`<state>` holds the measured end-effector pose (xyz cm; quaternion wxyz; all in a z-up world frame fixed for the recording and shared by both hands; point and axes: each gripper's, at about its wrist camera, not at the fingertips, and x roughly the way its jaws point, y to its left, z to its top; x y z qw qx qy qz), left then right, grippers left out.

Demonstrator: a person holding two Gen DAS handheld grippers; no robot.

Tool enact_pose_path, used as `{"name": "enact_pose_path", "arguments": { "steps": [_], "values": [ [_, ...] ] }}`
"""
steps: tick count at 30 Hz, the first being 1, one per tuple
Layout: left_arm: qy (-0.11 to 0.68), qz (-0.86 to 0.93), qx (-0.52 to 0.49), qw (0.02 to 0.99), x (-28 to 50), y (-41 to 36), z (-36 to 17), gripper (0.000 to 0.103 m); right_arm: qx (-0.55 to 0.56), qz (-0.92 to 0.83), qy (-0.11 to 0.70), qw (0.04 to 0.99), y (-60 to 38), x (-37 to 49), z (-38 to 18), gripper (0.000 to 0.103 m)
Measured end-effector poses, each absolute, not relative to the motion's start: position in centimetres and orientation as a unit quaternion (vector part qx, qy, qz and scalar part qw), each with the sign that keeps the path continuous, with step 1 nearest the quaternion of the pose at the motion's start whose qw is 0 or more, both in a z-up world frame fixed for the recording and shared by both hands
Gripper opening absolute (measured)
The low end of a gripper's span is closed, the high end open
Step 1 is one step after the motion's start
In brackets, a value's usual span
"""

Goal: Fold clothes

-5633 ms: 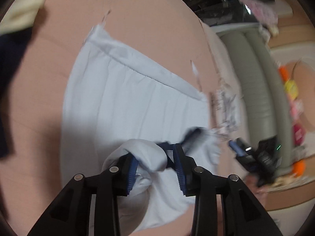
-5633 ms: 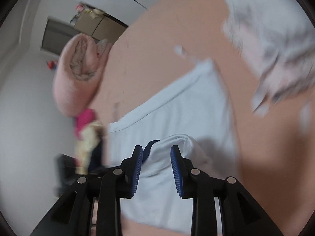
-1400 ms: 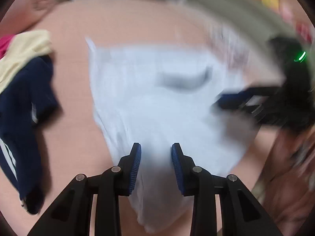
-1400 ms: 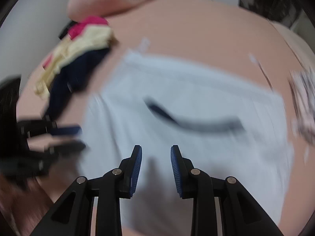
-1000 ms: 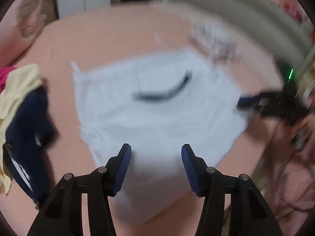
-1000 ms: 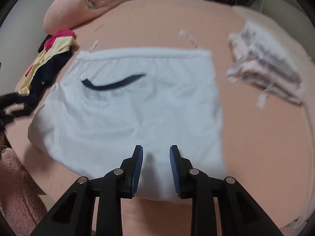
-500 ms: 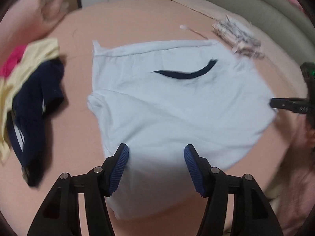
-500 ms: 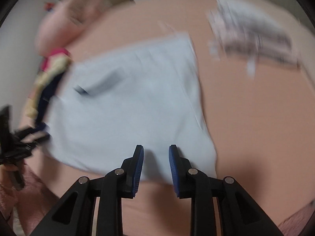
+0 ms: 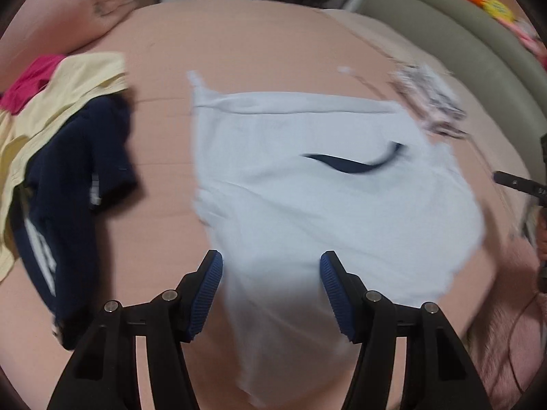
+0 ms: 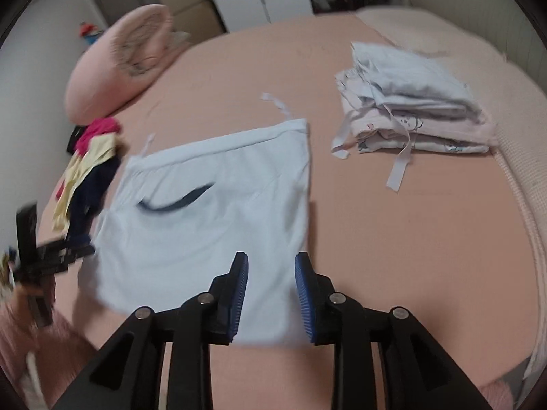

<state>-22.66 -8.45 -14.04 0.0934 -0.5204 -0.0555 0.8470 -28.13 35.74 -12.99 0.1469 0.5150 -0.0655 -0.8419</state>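
Note:
A pale blue garment (image 9: 328,198) with a dark navy curved trim lies spread on the pink bed; it also shows in the right wrist view (image 10: 212,218). My left gripper (image 9: 271,273) is open and empty above the garment's near left edge. My right gripper (image 10: 271,273) is open and empty above the garment's near right corner. The left gripper shows as a dark shape at the left of the right wrist view (image 10: 51,256), and the right gripper at the right edge of the left wrist view (image 9: 519,181).
A pile of navy, yellow and pink clothes (image 9: 61,157) lies left of the garment. A stack of folded pale clothes (image 10: 413,109) sits to the right. A pink pillow (image 10: 123,65) lies at the back left. A grey-green headboard (image 9: 454,37) curves along the right.
Both grippers have let go of the garment, opened and pulled back. The garment now lies flat on the bed. The right gripper has swung to the right.

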Motion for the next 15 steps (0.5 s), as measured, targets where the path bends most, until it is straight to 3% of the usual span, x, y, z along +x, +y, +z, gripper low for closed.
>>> {"name": "enact_pose_path", "arguments": {
  "steps": [6,11,15],
  "values": [
    [-0.089,0.855,-0.506,0.067,-28.3,-11.5,-14.0,0.057,0.557,-0.812,-0.082,0.153,35.6,-36.3,-15.5,0.028],
    [-0.116,0.842,-0.522,0.07,-35.4,-13.1,-16.0,0.057,0.576,-0.804,-0.054,0.136,34.3,-43.6,-18.0,0.028],
    [-0.113,0.838,-0.53,0.068,-39.3,-12.8,-17.9,0.057,0.587,-0.795,-0.08,0.127,33.5,-47.6,-21.0,0.028]
  ]
}}
